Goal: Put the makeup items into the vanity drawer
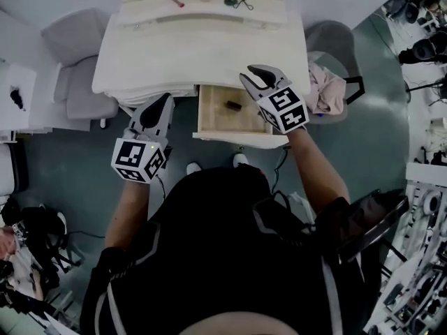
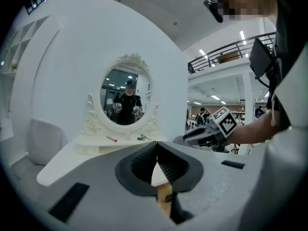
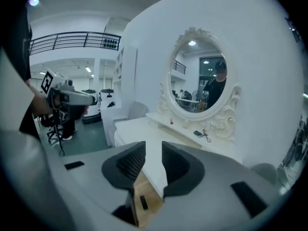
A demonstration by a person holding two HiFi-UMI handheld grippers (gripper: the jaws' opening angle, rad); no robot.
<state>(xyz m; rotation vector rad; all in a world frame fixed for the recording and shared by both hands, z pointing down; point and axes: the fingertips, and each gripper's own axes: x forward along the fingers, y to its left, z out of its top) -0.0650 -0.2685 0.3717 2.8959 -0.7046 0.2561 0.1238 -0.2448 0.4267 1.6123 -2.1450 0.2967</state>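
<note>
Vanity drawer (image 1: 216, 121), one dark item (image 1: 233, 105) inside, one red stick (image 1: 175, 1) on shelf (image 1: 202, 14)

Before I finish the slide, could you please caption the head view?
At a white vanity, the left gripper and right gripper hover; the open drawer holds one small dark item.

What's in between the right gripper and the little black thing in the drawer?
Nothing but bare wooden drawer floor. The head view shows the right gripper at the corner of the open drawer, and the little black thing lying there alone.
</note>
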